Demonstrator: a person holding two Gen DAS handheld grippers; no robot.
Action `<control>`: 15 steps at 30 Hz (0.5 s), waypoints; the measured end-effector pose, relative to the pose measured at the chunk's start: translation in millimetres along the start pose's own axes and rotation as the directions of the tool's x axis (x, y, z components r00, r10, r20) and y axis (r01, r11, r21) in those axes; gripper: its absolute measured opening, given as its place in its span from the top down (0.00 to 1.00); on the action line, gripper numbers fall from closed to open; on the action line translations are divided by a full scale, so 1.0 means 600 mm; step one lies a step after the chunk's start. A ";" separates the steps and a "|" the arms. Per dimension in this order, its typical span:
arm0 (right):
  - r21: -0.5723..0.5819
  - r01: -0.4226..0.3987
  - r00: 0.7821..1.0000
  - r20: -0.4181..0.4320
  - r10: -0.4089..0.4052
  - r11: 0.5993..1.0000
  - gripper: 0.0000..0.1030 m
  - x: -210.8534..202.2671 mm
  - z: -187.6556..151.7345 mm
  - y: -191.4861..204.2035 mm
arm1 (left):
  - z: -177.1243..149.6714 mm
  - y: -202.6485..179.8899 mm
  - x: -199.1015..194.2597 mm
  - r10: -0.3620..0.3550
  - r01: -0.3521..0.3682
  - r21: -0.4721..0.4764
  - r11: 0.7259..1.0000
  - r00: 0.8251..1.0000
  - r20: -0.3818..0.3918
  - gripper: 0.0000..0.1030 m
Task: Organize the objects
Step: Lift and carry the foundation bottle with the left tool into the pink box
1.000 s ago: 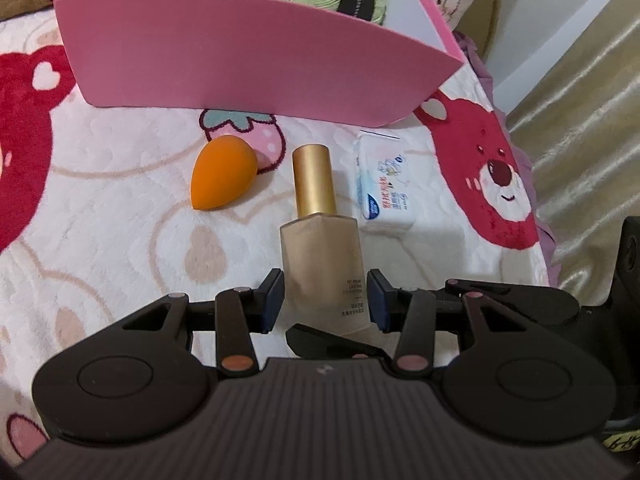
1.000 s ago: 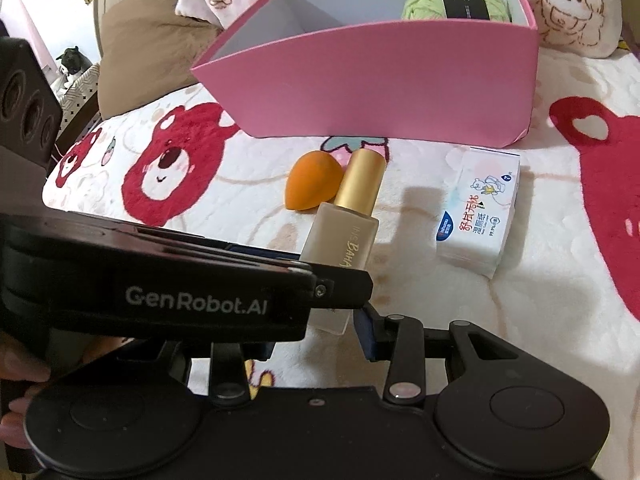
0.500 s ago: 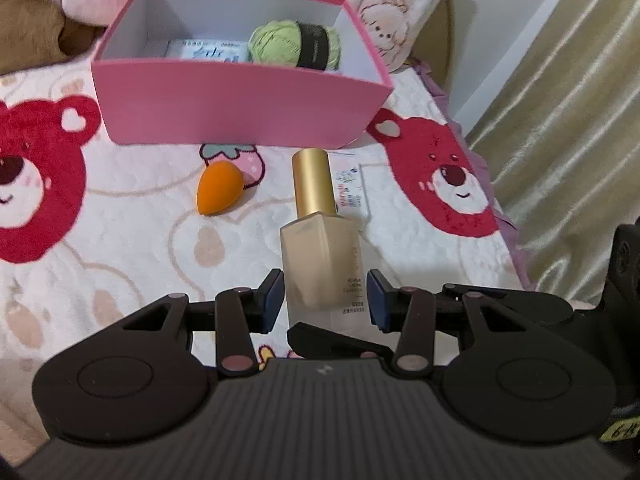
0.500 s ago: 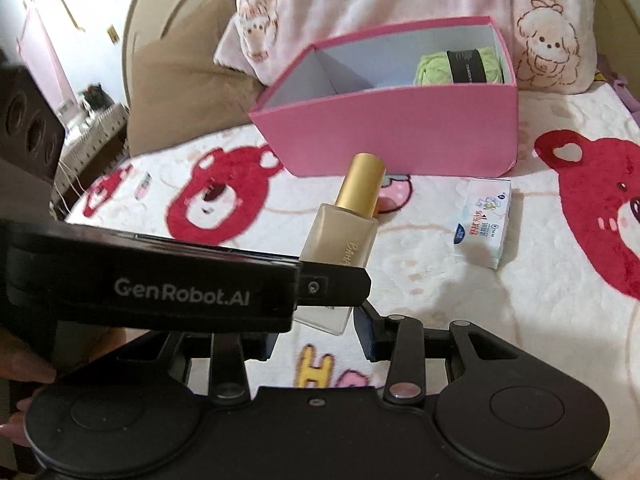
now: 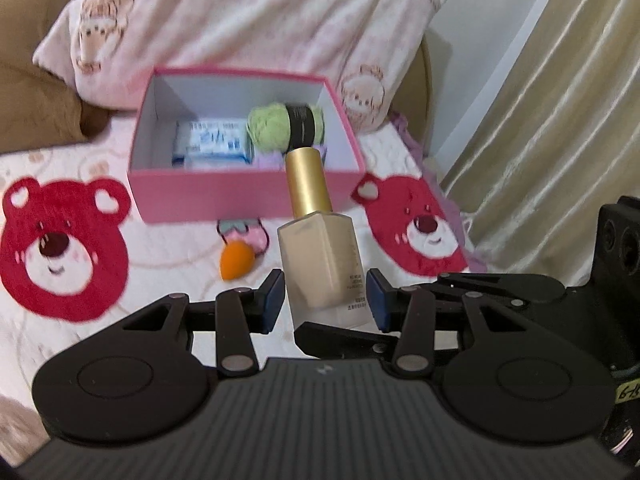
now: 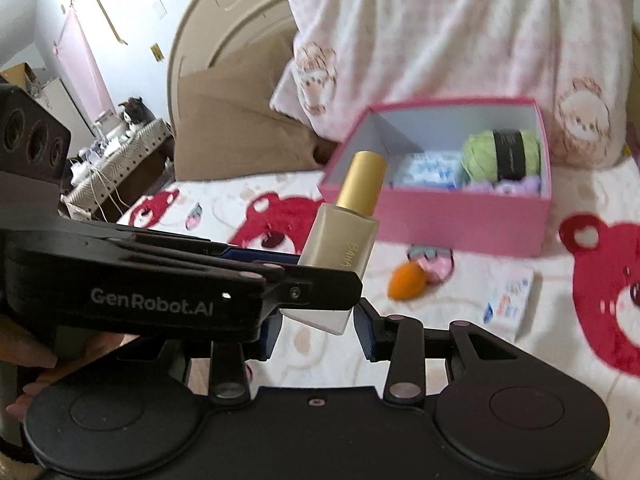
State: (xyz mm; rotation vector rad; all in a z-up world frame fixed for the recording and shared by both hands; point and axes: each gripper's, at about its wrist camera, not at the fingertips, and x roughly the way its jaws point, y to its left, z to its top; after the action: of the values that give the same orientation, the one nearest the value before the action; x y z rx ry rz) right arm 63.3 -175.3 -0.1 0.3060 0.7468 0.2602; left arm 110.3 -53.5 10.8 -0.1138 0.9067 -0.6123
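A beige foundation bottle [image 5: 320,256] with a gold cap is held in the air between both grippers. My left gripper [image 5: 326,300] is shut on its lower body. My right gripper [image 6: 316,330] is shut on its base [image 6: 320,318]. The left gripper crosses the right wrist view [image 6: 312,292] from the left. The pink box [image 5: 208,196] stands beyond, holding a green yarn ball [image 5: 272,128] and a blue-white packet [image 5: 212,142]. An orange sponge [image 5: 236,264] lies on the blanket in front of the box.
A tissue pack [image 6: 508,300] lies on the bear-print blanket right of the sponge. A pink bear pillow [image 5: 240,20] and brown cushion [image 6: 232,120] sit behind the box. A curtain [image 5: 540,120] hangs on the right.
Both grippers have lifted the bottle well above the blanket. The box now appears lower and farther, with its inside in view.
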 end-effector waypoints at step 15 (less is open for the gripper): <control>-0.041 0.026 0.999 0.021 -0.026 0.999 0.57 0.049 0.179 -0.012 | 0.169 0.047 0.010 0.007 -0.006 -0.018 1.000 0.996 0.090 0.59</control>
State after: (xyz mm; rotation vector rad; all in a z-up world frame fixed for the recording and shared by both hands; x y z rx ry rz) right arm 159.9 -191.3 53.3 0.2589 0.7241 0.2475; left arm 203.3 -49.5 60.2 -0.1529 0.8247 -0.5890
